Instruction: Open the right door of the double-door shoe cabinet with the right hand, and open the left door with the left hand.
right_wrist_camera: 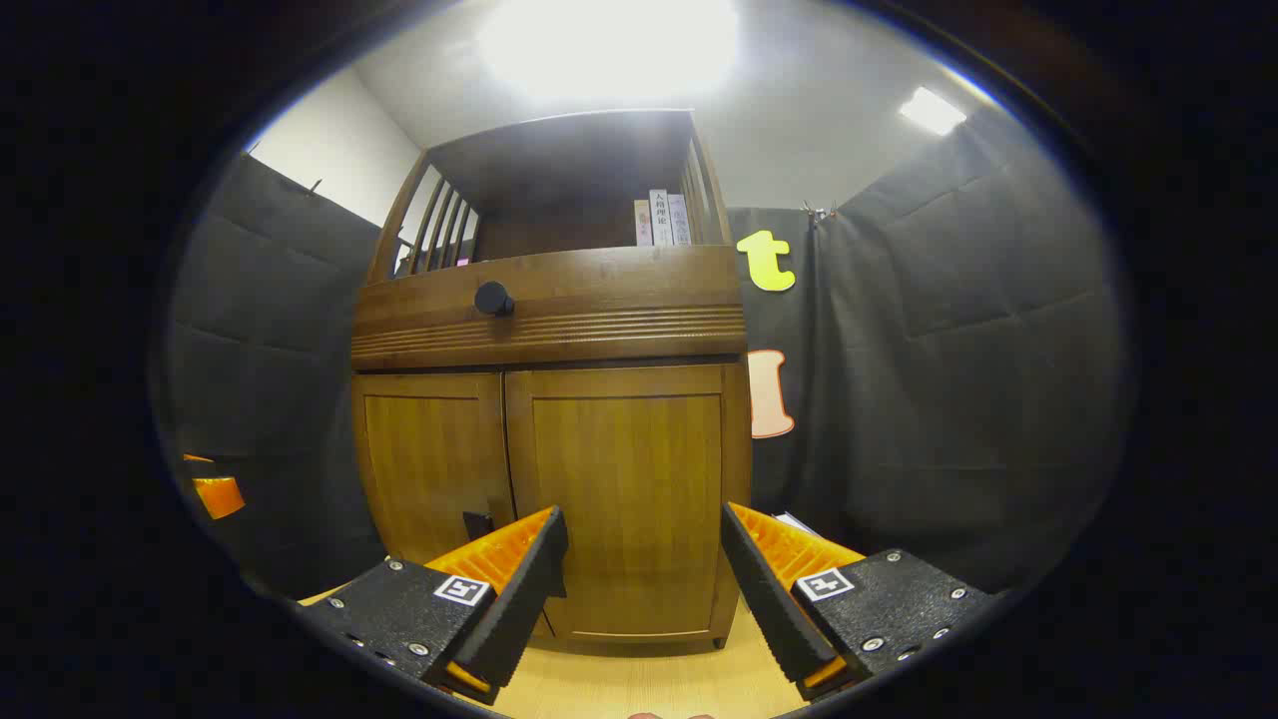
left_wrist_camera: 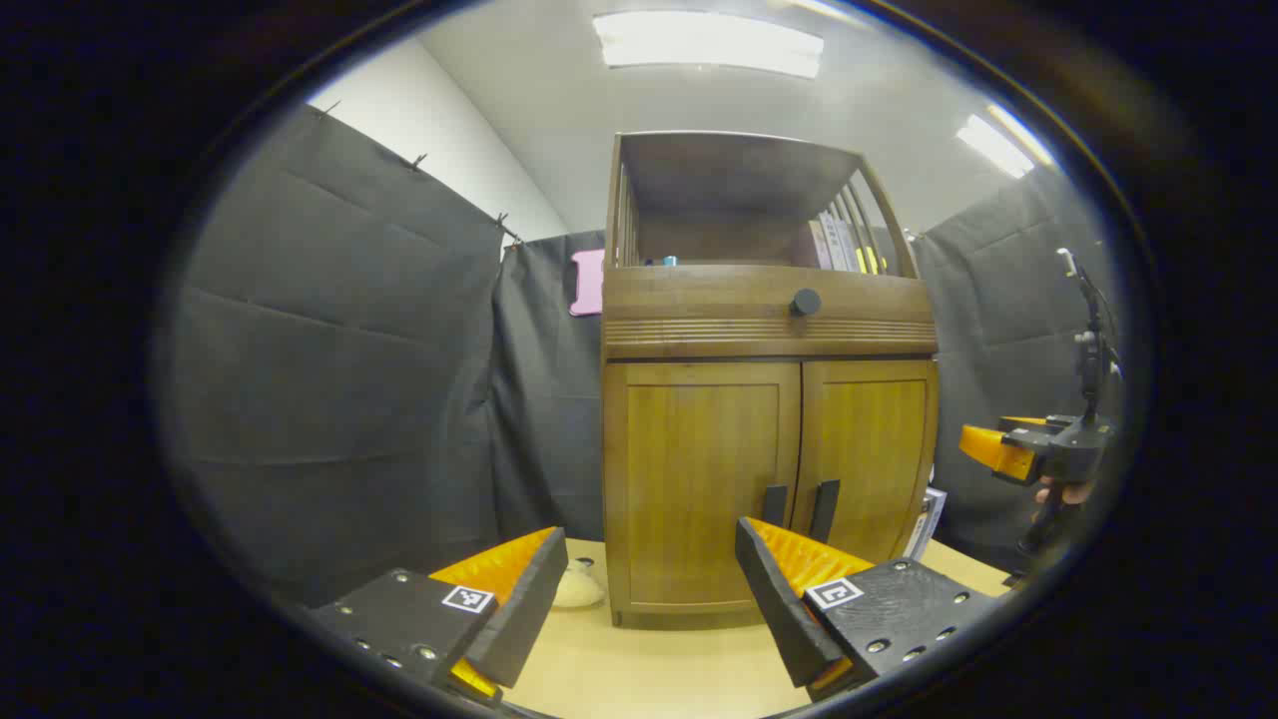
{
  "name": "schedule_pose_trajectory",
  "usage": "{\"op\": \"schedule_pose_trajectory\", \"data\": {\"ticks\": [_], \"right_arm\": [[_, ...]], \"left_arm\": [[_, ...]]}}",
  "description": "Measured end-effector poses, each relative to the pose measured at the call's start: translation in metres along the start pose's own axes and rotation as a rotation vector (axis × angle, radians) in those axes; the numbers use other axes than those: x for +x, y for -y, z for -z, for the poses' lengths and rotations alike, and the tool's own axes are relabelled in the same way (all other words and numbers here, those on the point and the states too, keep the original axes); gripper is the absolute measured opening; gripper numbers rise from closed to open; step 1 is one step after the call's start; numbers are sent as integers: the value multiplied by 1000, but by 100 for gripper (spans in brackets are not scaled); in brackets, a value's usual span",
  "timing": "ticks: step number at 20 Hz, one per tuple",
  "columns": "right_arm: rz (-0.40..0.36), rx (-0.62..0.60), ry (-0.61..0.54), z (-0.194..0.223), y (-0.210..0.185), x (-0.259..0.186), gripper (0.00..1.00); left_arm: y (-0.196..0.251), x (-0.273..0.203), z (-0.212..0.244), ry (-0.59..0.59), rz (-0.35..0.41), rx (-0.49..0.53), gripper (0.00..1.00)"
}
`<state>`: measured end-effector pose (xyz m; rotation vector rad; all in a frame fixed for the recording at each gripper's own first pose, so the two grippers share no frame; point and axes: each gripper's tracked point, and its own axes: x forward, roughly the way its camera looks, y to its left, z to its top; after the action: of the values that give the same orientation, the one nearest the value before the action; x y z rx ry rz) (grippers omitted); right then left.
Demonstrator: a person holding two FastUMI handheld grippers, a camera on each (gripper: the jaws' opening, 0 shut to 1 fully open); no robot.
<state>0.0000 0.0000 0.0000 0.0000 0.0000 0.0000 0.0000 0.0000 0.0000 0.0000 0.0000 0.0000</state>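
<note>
Shoe cabinet [left_wrist_camera: 769,439] stands on the table [left_wrist_camera: 659,669], both doors flush shut, two dark vertical handles [left_wrist_camera: 824,509] at the centre seam — approach step, nothing grasped. Left claw [left_wrist_camera: 649,589] and right claw [right_wrist_camera: 644,574] both spread wide, short of the doors. Next, likely: right claw must close on the right door's [right_wrist_camera: 624,499] handle and pull outward.

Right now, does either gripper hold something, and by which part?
Nothing is held. The left gripper and right gripper are open, short of the closed cabinet doors.
</note>
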Motion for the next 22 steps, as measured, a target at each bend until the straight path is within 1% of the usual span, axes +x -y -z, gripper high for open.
{"op": "schedule_pose_trajectory", "data": {"ticks": [2, 3, 4, 5, 6, 7, 8, 9, 10, 11, 13, 16, 17, 18, 19, 20, 22], "right_arm": [[7, 11, -10, 2, 2, -2, 96], [10, 13, -13, 4, 3, -4, 98], [14, 15, -15, 6, 5, -6, 92], [18, 15, -16, 7, 7, -7, 95], [22, 16, -18, 8, 9, -7, 96], [23, 17, -18, 8, 9, -6, 92], [24, 17, -18, 8, 9, -5, 96], [25, 17, -17, 7, 10, -4, 92], [23, 21, -14, 7, 10, -3, 93], [20, 29, -15, 8, 9, -2, 95], [19, 37, -25, 12, 9, 2, 95], [16, 44, -41, 14, 6, 14, 95], [16, 48, -40, 13, 5, 19, 92], [13, 50, -41, 13, 2, 24, 95], [10, 53, -44, 13, 0, 30, 95], [4, 58, -52, 12, -3, 39, 95], [-7, 64, -64, 10, -7, 53, 95]], "left_arm": [[2, 0, -2, 0, 6, 4, 100], [3, 0, -2, 1, 13, 4, 100], [3, 1, -2, 1, 18, 6, 99], [3, 2, -2, -2, 22, 10, 98], [4, 3, -2, -5, 24, 15, 97], [5, 4, -1, -7, 26, 19, 100], [5, 5, -2, -9, 28, 21, 96], [6, 5, 0, -8, 31, 21, 96], [6, 6, 0, -8, 34, 19, 89], [6, 6, 2, -10, 37, 18, 93], [7, 7, 4, -17, 33, 21, 100], [10, 11, 10, -28, 21, 30, 100], [12, 13, 13, -35, 18, 30, 100], [13, 15, 16, -45, 17, 26, 100], [14, 17, 21, -55, 16, 19, 89], [15, 18, 26, -67, 15, 9, 100], [18, 21, 32, -77, 11, -11, 100]]}}
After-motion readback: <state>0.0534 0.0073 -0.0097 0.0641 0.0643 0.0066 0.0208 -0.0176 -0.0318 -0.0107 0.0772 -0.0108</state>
